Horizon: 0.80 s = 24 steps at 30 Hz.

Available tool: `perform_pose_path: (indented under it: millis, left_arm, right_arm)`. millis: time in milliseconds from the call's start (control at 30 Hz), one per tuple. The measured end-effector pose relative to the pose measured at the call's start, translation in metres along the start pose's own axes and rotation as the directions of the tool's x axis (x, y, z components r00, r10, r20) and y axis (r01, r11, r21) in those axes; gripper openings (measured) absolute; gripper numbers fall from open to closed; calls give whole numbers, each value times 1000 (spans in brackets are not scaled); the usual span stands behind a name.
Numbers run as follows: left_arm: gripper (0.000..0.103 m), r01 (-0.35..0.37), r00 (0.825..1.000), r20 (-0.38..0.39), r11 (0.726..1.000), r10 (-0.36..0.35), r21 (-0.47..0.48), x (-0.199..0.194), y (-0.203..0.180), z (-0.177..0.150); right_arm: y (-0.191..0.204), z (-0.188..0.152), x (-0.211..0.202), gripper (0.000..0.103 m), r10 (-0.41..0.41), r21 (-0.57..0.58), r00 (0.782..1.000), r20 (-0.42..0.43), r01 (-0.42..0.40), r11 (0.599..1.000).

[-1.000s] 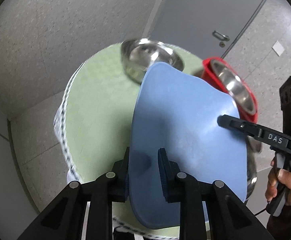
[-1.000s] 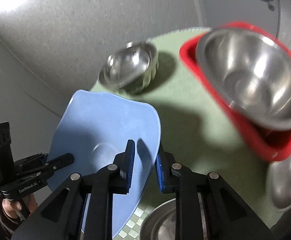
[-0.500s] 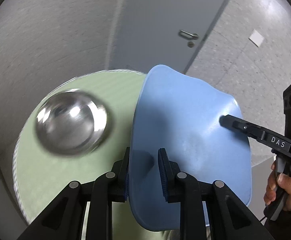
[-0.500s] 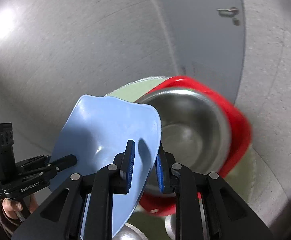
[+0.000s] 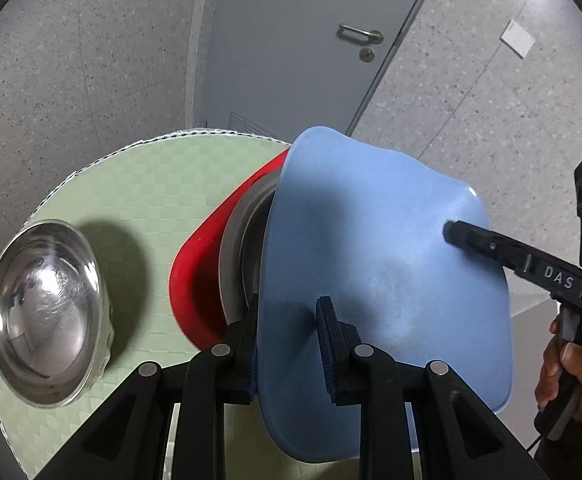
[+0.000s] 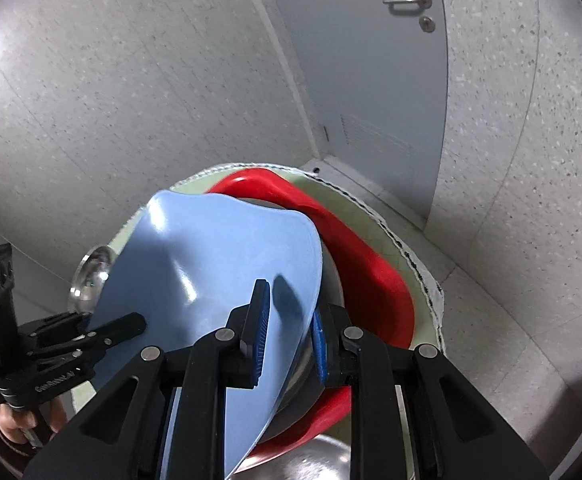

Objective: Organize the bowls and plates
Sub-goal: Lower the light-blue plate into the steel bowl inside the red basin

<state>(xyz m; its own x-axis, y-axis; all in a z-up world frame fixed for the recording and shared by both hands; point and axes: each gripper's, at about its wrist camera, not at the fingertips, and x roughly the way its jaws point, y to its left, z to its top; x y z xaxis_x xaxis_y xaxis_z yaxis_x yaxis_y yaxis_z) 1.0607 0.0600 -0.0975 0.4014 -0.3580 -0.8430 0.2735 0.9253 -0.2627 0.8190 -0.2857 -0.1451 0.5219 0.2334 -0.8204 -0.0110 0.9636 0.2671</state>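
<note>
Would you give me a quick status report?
Left gripper and right gripper both clamp the blue plate. Red plate with steel bowl directly behind.

Looking along the right gripper (image 6: pixel 287 330), its blue-padded fingers (image 6: pixel 259 330) straddling the near rim of a blue plate (image 6: pixel 219 276), one pad on the plate's upper face and one behind its edge. Tilting steeply, the blue plate is covering most of a steel bowl (image 6: pixel 333 284) sitting inside a red plate (image 6: pixel 375 280). Gripping the blue plate's far rim at lower left, the left gripper (image 6: pixel 131 326), with a hand (image 6: pixel 15 426) wrapping its handle. Peeking out past the blue plate's left edge, a small steel bowl (image 6: pixel 91 280). Lying beneath everything, a round table (image 6: pixel 379 236) in a green checked cloth. Standing behind, a grey door (image 6: pixel 371 80) and speckled walls.
</note>
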Motion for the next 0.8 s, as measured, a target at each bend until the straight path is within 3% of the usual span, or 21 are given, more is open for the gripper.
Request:
perform_pose_path:
  millis: [200, 400, 567, 800]
  left_arm:
    - [25, -27, 1000, 1, 999, 27, 27, 19, -11, 11]
    - [41, -26, 1000, 4, 998, 26, 53, 23, -26, 8]
    - [71, -8, 1000, 20, 997, 6, 83, 19, -34, 1]
    - [81, -33, 998, 51, 996, 29, 86, 9, -43, -5]
  right_arm:
    - [-7, 4, 17, 19, -13, -9, 1000, -23, 13, 1000]
    - [-6, 4, 17, 22, -33, -22, 999, -19, 33, 999]
    - [-4, -1, 12, 31, -58, -16, 998, -15, 58, 998]
    - [-7, -7, -1, 40, -81, 4, 997, 18, 81, 997]
